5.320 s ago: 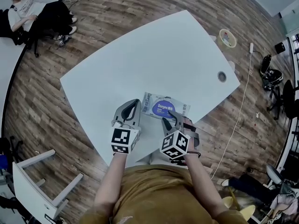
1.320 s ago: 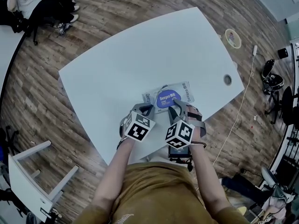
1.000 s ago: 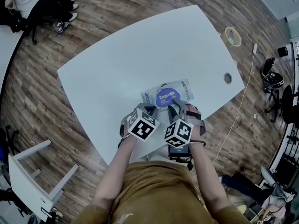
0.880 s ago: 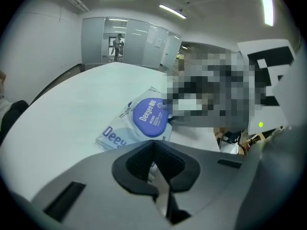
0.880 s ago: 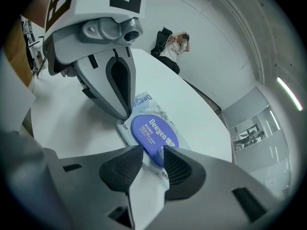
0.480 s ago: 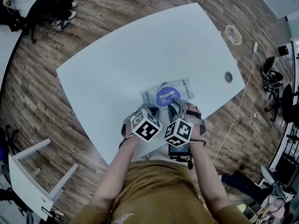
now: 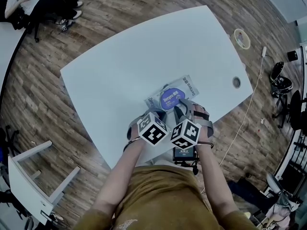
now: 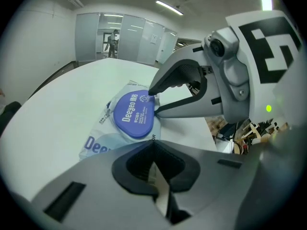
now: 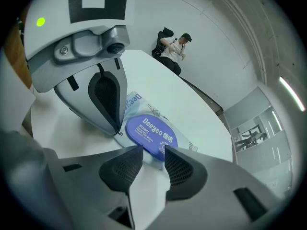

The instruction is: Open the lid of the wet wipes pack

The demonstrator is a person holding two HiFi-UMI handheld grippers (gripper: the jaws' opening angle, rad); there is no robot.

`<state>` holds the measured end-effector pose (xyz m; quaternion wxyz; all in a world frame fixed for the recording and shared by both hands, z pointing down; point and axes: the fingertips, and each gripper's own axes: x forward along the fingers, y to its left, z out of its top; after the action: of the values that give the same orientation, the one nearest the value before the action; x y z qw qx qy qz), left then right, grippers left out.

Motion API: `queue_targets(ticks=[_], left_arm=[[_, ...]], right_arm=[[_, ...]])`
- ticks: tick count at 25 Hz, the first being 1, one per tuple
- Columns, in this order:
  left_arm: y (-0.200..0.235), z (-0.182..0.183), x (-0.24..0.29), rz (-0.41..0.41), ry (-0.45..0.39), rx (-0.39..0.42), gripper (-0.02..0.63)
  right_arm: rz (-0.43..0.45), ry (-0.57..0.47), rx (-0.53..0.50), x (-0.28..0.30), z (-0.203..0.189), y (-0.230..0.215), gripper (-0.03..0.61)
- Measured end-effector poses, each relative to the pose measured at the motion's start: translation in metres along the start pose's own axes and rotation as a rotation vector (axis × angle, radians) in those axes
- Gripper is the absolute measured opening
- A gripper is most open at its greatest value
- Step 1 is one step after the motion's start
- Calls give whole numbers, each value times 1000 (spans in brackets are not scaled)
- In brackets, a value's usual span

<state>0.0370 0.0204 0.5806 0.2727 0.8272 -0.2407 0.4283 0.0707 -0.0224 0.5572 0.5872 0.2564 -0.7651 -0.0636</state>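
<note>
On your worktop [image 7: 120, 66], the wet wipes pack [image 7: 186, 86] lies flat by the near edge, toward its right corner. Your left gripper [image 8: 152, 145] has its fingers closed on the pack's near edge. Your right gripper [image 9: 153, 152] has its fingers slightly apart around the rim of the blue lid [image 9: 151, 133]. The lid is still shut, so lifting it remains.
</note>
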Motion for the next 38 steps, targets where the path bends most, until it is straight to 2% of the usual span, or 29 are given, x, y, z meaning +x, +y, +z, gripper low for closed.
queue_targets(ticks=[6, 11, 13, 15, 17, 19, 22, 24, 26, 29, 32, 34, 38], left_arm=[[0, 0, 0, -33, 4, -23, 6], [-1, 0, 0, -78, -2, -60, 6], [-1, 0, -1, -89, -4, -63, 6], [-1, 0, -1, -96, -7, -58, 6], [-2, 0, -1, -107, -19, -61, 6], [-2, -1, -2, -152, -53, -138, 6], [13, 3, -14, -246, -158, -391, 6], [34, 7, -27, -248, -232, -516, 6], [57, 12, -38, -210, -277, -562, 7], [81, 19, -45, -157, -292, -562, 6], [84, 23, -39, -126, -249, -497, 6], [74, 23, -34, -142, -208, -442, 6], [40, 18, -34, -225, -102, -341, 6]], right_arm=[[10, -5, -12, 2, 11, -5, 137], [-38, -67, 3, -3, 26, -19, 135], [-27, -62, 14, 0, 28, -21, 135], [-11, -34, -14, 5, 19, -19, 136], [-24, -13, -88, 9, 8, -15, 136], [-54, -19, -169, 10, 4, -11, 137], [-99, -49, -293, 11, 8, -8, 136], [-116, -67, -346, 12, 10, -8, 137], [-123, -77, -373, 12, 10, -8, 136], [-126, -84, -395, 12, 10, -8, 135], [-132, -87, -426, 13, 11, -8, 135], [-134, -89, -452, 12, 12, -6, 135], [-126, -90, -491, 12, 14, -5, 136]])
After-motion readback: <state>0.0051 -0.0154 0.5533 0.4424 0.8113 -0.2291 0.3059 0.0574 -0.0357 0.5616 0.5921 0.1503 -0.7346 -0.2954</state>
